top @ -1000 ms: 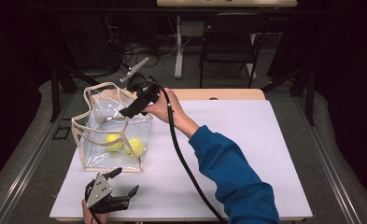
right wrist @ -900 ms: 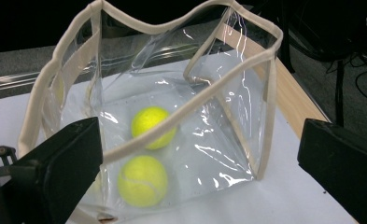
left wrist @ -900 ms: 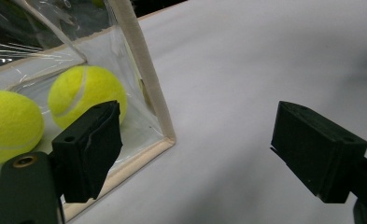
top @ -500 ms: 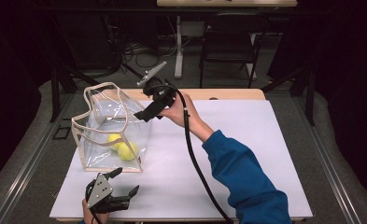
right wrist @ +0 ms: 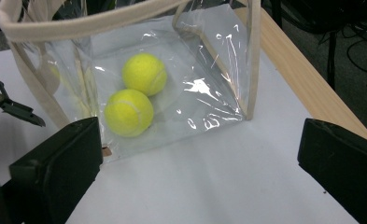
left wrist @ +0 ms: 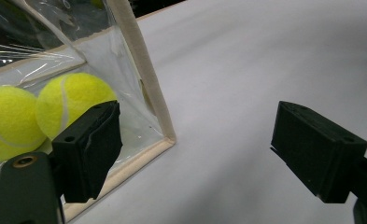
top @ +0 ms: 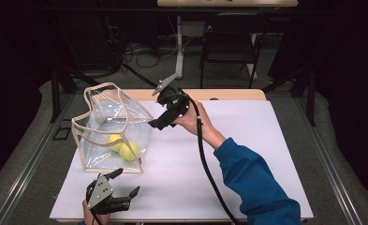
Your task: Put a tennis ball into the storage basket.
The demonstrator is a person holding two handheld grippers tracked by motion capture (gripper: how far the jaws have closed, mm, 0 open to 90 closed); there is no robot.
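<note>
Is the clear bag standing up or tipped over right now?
Standing upright. The clear bag rests on its base with its open top up, two tennis balls at the bottom.

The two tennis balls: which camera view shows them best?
The right gripper view: both tennis balls show whole through the clear bag. The left gripper view has a jaw covering one; the high view shows them small.

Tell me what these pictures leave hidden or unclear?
- Left gripper view: the left tennis ball is cut off by the picture edge; a finger covers the other ball's lower part.
- High view: the left hand is cut off at the bottom edge.
- Right gripper view: glare on the clear bag blurs its wall.
</note>
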